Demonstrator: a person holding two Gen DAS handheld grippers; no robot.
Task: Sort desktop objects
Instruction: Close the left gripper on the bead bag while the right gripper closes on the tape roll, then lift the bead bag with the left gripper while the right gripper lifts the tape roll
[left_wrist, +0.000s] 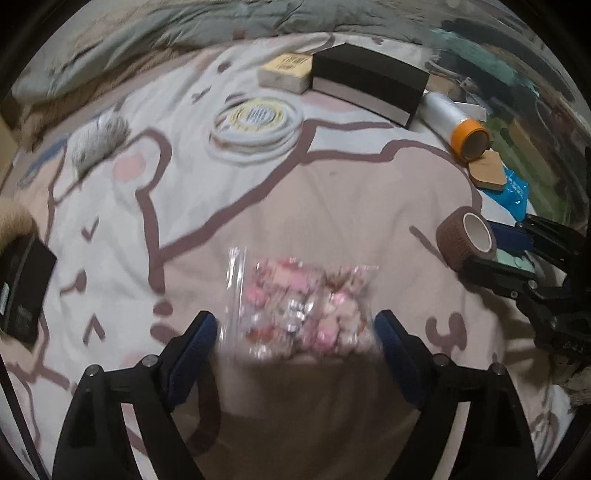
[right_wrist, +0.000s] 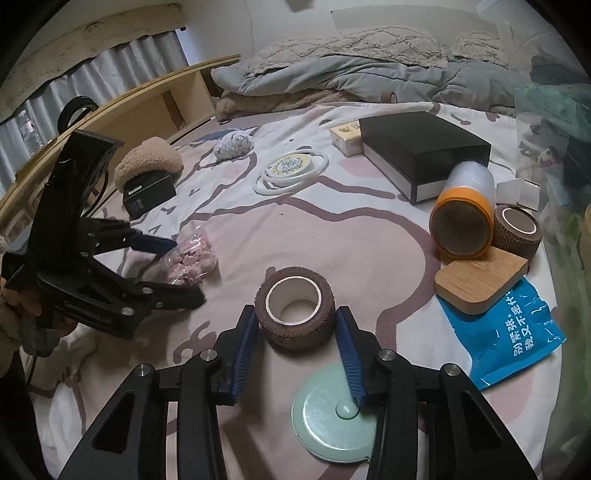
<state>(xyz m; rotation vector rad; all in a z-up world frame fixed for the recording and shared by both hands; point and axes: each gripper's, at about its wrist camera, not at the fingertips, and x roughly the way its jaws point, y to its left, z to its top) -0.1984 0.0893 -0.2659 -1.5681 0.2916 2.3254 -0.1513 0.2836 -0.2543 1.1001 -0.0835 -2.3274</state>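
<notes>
A clear bag of pink trinkets (left_wrist: 301, 310) lies on the patterned bedsheet between the open fingers of my left gripper (left_wrist: 295, 325), which straddles its near end without closing on it. The bag (right_wrist: 190, 258) and left gripper (right_wrist: 184, 269) also show in the right wrist view. A brown bandage roll (right_wrist: 295, 308) stands upright between the open fingers of my right gripper (right_wrist: 297, 319), the pads close to its sides. In the left wrist view the roll (left_wrist: 466, 242) sits at the right gripper's (left_wrist: 480, 247) fingertips.
A mint round lid (right_wrist: 334, 410) lies under the right fingers. To the right are a wooden block (right_wrist: 480, 282), blue packet (right_wrist: 513, 332), orange-capped film roll (right_wrist: 463, 212), second brown roll (right_wrist: 517, 230) and black box (right_wrist: 424, 151). Farther left are white cable coil (right_wrist: 291, 170), small black box (right_wrist: 149, 194).
</notes>
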